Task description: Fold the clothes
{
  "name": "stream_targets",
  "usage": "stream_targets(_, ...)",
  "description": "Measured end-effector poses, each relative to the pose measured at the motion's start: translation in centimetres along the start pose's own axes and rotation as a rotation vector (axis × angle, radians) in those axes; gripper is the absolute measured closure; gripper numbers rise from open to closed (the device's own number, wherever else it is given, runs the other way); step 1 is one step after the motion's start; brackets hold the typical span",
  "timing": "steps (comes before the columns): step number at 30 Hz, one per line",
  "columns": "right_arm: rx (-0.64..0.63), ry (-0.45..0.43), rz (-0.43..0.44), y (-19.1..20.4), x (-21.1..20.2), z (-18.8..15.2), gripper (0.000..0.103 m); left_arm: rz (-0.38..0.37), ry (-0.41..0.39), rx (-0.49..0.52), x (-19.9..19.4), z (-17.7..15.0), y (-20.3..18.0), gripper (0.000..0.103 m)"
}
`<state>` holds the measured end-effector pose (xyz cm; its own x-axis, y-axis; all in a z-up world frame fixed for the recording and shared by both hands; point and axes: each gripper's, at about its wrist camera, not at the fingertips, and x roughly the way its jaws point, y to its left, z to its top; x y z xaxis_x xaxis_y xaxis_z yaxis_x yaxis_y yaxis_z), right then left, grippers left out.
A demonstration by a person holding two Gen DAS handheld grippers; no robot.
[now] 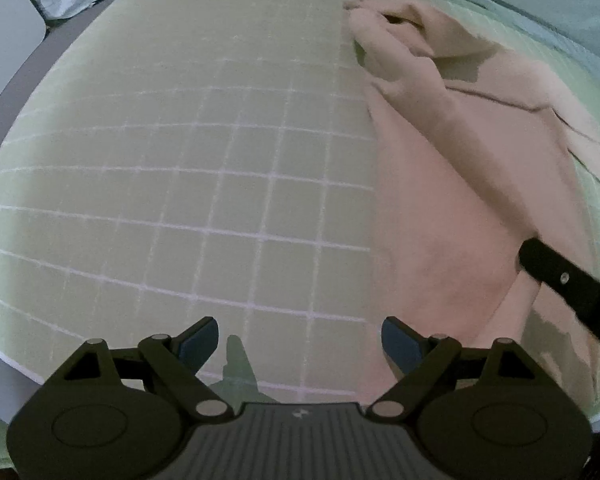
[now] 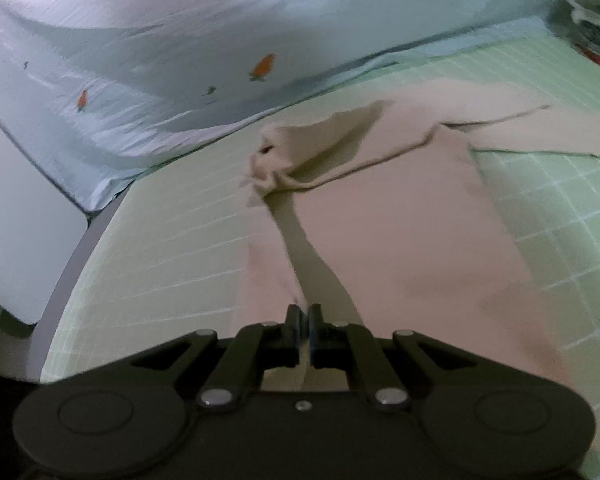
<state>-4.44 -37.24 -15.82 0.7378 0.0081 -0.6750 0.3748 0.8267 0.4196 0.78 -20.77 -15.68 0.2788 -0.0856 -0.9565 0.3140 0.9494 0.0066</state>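
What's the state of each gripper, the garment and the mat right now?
left gripper: open, empty, over bare mat
right gripper: shut on the garment's near edge
pink garment: partly folded, far end bunched
green grid mat: flat, garment on its right part

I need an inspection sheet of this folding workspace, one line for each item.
Surface: pale green cutting mat with white grid, lying flat.
Job's things: beige cloth garment, partly folded, bunched at its far end.
Clutter: stack of fabrics at the far right corner.
Grippers: left gripper open above the mat; right gripper shut on the garment's edge.
Cables: nothing seen.
Surroundings: light blue sheet with orange prints behind the mat.
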Motion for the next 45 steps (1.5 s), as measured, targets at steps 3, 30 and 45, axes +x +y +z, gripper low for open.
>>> stream_targets(3, 0.016, 0.03, -0.005, -1.6, 0.3, 0.1, 0.099, 0.008, 0.007, 0.0, 0.3, -0.4, -0.8, 0.014)
stream_targets(30, -0.098, 0.128, -0.064, -5.8, 0.3, 2.3, 0.034, 0.035, -0.044, -0.076, 0.7, 1.0, -2.0, 0.001)
stream_targets(45, 0.044, -0.029, -0.276, -14.2, 1.9, 11.5, 0.003, -0.118, -0.262, -0.329, -1.6, 15.1, -0.9, 0.002)
